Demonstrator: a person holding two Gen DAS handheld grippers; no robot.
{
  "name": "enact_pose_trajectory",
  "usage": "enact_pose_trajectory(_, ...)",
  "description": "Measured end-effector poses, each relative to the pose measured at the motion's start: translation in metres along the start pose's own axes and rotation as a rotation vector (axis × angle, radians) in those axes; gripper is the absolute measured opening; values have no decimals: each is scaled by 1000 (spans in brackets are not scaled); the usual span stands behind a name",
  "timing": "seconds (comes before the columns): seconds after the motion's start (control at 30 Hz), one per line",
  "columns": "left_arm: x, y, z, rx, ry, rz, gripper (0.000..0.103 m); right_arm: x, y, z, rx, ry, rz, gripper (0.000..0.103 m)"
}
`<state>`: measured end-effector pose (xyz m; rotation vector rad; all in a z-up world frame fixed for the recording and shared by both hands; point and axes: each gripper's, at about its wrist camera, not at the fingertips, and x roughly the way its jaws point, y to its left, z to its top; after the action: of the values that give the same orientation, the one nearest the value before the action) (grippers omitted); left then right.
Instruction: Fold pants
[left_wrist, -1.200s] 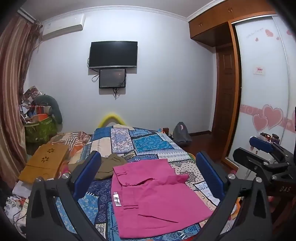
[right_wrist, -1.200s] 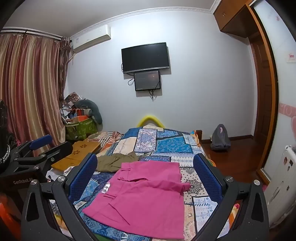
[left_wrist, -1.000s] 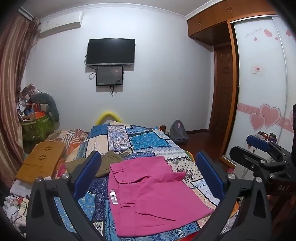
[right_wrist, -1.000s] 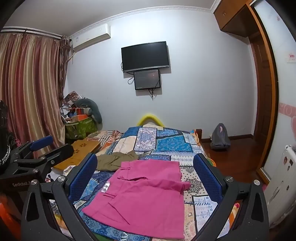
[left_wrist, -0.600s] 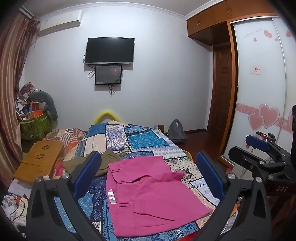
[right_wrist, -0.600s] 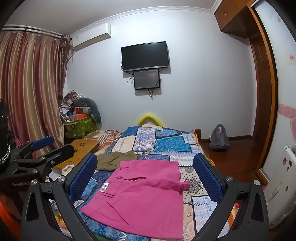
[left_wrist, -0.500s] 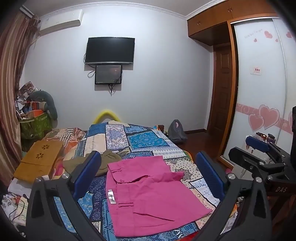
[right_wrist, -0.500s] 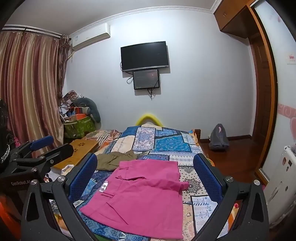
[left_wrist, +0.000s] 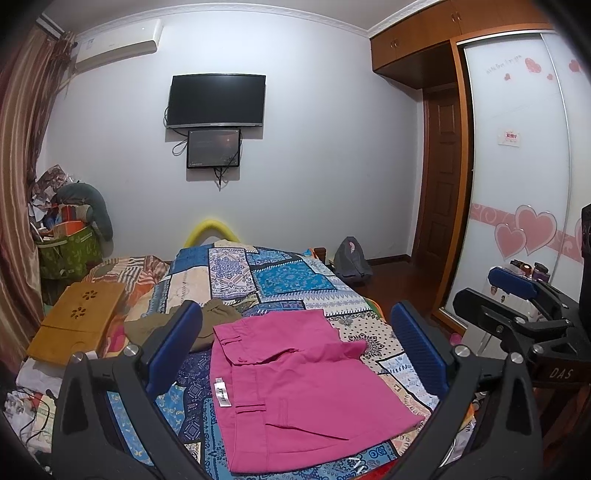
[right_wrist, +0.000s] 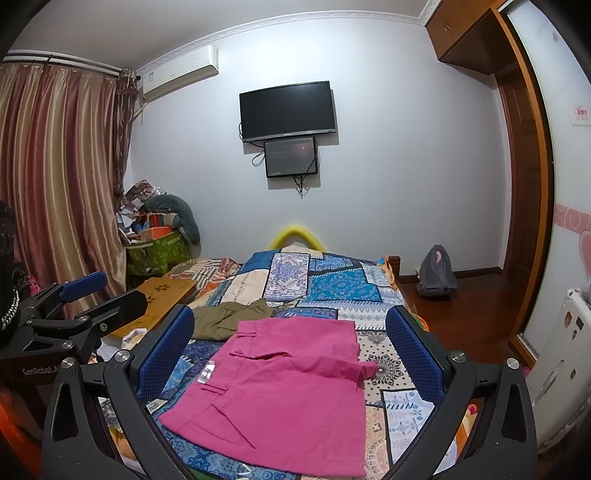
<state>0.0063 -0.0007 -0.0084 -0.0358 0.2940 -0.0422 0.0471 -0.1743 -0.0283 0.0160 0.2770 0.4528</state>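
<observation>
Pink pants (left_wrist: 295, 384) lay folded on the patchwork bed (left_wrist: 288, 280); you had drawn both wide-open, empty tools (left_wrist: 295, 354) (right_wrist: 291, 350) slightly back, apparently finished.

My left wrist fisheye looking forward from above the near end of the blue patchwork-quilted bed (left_wrist: 288, 280), facing the wall-mounted black television (left_wrist: 217, 100), my right wrist fisheye alongside it facing likewise, both held back, sharing bed, television, folded bright pink pants (right_wrist: 288, 387)

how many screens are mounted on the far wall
2. A large black TV hangs high on the wall, and a smaller dark screen sits directly below it, with cables dangling. Neither shows a clear picture.
</observation>
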Motion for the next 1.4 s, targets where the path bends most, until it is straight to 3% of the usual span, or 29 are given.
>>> enact_pose_trajectory(1.4, 1, 1, -3, -1, -6, 14, 103, 0, 2, 0, 2, -1, -2, 103)
